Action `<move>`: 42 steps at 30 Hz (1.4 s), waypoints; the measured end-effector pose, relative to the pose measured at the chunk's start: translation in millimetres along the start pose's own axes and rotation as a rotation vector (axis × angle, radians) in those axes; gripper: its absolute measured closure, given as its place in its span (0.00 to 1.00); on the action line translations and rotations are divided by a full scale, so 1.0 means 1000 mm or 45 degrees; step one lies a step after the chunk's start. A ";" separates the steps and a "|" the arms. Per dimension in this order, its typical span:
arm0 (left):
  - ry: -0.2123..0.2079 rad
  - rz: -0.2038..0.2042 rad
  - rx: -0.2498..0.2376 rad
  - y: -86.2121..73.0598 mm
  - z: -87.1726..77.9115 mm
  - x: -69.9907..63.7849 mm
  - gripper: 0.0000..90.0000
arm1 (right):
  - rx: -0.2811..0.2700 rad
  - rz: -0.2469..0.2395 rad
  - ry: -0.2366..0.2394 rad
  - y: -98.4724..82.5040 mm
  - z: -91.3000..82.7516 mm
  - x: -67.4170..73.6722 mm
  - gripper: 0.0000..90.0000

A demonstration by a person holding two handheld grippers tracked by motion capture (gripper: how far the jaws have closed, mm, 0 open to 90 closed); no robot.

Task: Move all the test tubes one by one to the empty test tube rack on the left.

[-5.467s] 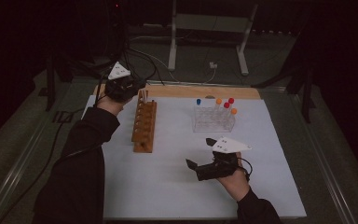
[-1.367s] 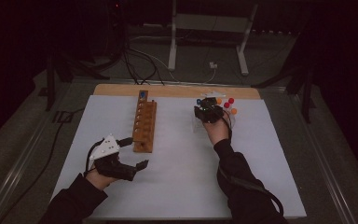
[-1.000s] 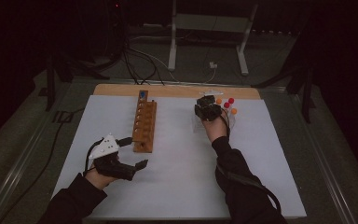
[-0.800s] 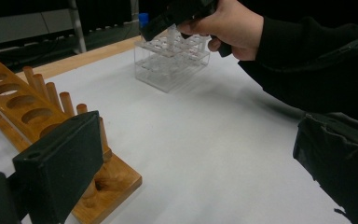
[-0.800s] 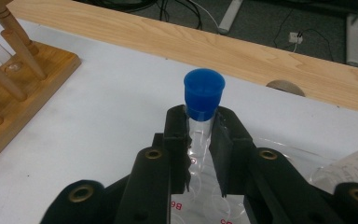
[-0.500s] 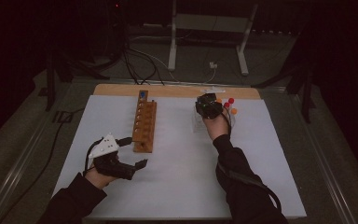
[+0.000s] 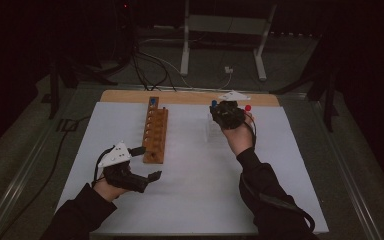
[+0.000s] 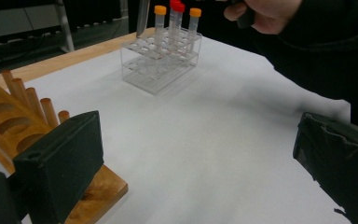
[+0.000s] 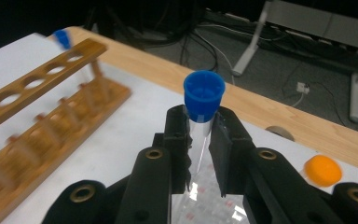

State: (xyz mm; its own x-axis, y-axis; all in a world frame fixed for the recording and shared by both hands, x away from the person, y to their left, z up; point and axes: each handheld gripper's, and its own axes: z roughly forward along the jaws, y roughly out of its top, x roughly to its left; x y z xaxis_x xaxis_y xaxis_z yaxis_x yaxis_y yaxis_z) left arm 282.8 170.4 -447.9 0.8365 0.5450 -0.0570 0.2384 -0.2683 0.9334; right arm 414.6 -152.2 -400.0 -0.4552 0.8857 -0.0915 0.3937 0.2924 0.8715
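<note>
My right gripper (image 9: 200, 128) is shut on a clear tube with a blue cap (image 9: 204, 92) and holds it upright above the clear plastic rack (image 8: 161, 63). In the high view that gripper (image 7: 225, 114) hangs over the rack at the back right, with the blue cap (image 7: 213, 104) beside it. Orange-capped (image 8: 160, 9) and red-capped (image 8: 177, 6) tubes stand in the rack. A wooden rack (image 7: 156, 132) lies at centre left with a blue-capped tube (image 7: 152, 101) at its far end. My left gripper (image 7: 147, 162) rests open near the wooden rack's front end, nothing between its pads (image 8: 60, 163).
A white mat (image 7: 195, 195) covers the table, with a wooden strip (image 7: 130, 96) along its far edge. Cables and a metal stand's legs (image 7: 220, 45) lie on the floor beyond. The person's right sleeve (image 7: 265, 200) crosses the mat's front right.
My right gripper has risen from the clear rack with the blue-capped tube in its jaws. My left gripper has stayed where it was.
</note>
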 end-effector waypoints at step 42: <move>-0.196 0.056 -0.008 0.051 0.058 -0.024 0.19 | 0.055 -0.239 0.421 -0.091 -0.084 0.074 0.85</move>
State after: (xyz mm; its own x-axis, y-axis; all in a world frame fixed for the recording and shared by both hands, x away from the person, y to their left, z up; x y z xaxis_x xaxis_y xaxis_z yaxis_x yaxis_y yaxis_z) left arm 303.3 97.9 -419.4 0.9121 0.4042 -0.0689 0.1968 -0.2840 0.9384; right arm 278.2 -143.6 -445.7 -0.7528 0.6531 -0.0814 0.3089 0.4599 0.8325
